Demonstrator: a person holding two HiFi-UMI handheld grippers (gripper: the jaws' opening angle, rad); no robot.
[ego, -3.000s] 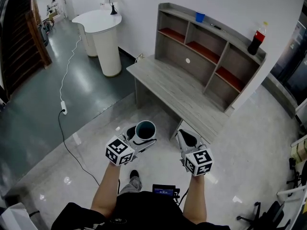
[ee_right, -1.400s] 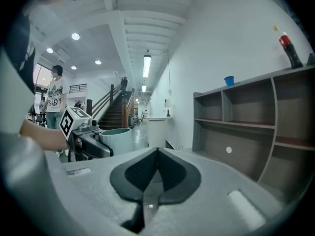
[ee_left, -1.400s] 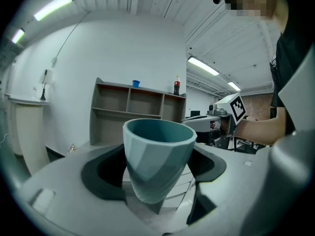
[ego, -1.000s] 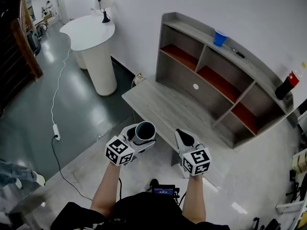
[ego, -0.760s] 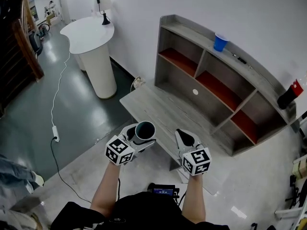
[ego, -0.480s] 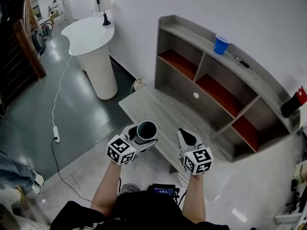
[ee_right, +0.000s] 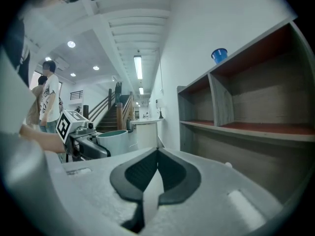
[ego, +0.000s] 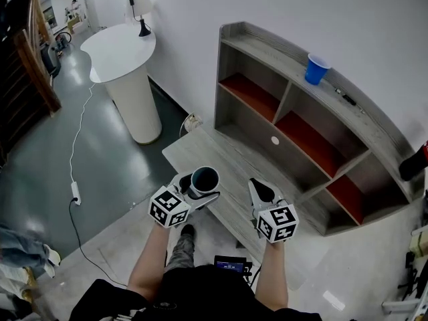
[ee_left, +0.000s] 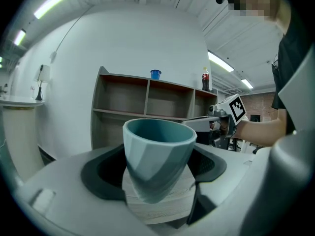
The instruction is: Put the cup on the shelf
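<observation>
A pale teal faceted cup (ego: 204,180) (ee_left: 157,156) stands upright between the jaws of my left gripper (ego: 196,191) (ee_left: 158,178), which is shut on it. It hangs over the near edge of the grey wooden desk (ego: 221,162). My right gripper (ego: 262,194) (ee_right: 156,176) is shut with nothing in it, to the right of the cup, also over the desk's near edge. Behind the desk rises the shelf unit (ego: 294,112) (ee_left: 147,102) (ee_right: 246,107) with red-floored compartments. The cup (ee_right: 115,139) also shows at the left of the right gripper view.
A blue cup (ego: 316,67) (ee_left: 155,73) (ee_right: 219,55) stands on the shelf's top board, a dark soda bottle (ego: 413,164) (ee_left: 205,79) farther right. A white round counter (ego: 124,62) with a lamp (ego: 139,5) stands at left; a cable (ego: 77,152) runs over the dark floor.
The view has come closer to the desk and shelf, which have shifted nearer and lower in the head view. Both grippers hold their pose, the cup still in the left one.
</observation>
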